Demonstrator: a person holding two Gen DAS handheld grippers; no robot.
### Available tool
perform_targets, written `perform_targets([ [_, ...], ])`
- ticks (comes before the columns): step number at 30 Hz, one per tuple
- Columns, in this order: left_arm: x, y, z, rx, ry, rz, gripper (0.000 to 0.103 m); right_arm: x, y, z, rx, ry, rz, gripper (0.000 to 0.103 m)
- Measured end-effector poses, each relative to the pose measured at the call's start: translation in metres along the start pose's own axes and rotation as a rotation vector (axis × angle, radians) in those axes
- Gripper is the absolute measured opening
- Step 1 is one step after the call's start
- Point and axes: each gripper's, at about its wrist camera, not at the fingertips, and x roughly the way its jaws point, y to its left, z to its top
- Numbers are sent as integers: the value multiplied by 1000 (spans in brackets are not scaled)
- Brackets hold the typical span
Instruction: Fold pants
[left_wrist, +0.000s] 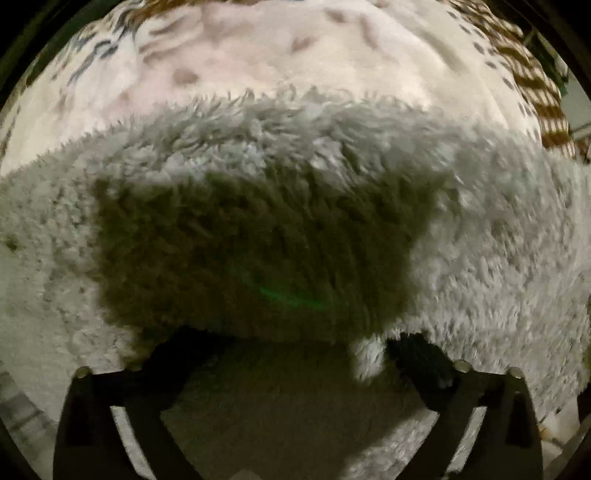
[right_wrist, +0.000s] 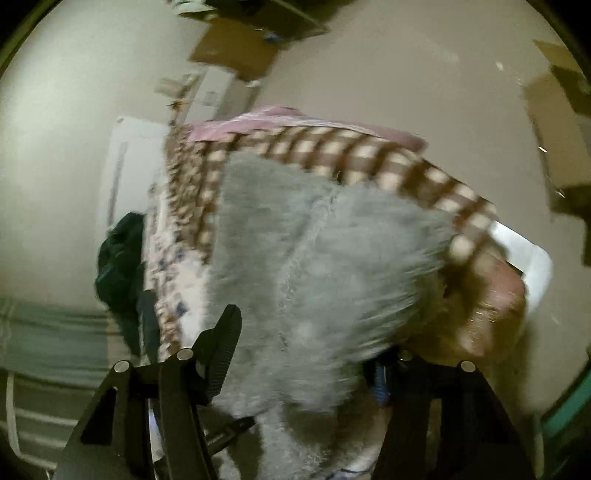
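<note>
The pants are fluffy pale grey fleece and fill most of the left wrist view, lying flat under my left gripper's shadow. My left gripper points down at them with its jaws wide apart; a small tuft sticks up by the right finger, but the pads press on nothing. In the right wrist view a raised bunch of the pants fills the gap of my right gripper. Its left finger lies against the fleece, and the fleece hides its right finger.
The pants lie on a white-pink spotted blanket with a brown checked border. A dark green garment hangs at its left side. A blurred hand is at the right. Beige floor and cardboard boxes lie beyond.
</note>
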Motion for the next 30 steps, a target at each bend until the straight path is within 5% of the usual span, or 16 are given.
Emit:
perform_targets([
  [4,1,-2,3,-10,-10,20,103,32,-19,8,47,69,-56,63],
  [7,2,-10,0,-19,-9,17,103,45,-33,13,150,58,39,62],
  [8,1,-12,0,-16,-4,17,103,45,-32,14,147,46,52,56],
  [9,-1,-13,2,-15,0,16,103,42,-26,16,123,33,53,29],
  [10,-4,-8,5,-14,3,12,103,41,-19,16,94,27,26,21],
  [15,-41,0,6,-43,-44,-15,103,16,42,0,-76,-13,-17,19],
  [23,-133,80,-2,-173,-200,-65,103,-5,168,-82,-379,66,7,19],
  [30,-162,226,-53,-355,-287,-61,103,53,243,-206,-592,219,3,19],
])
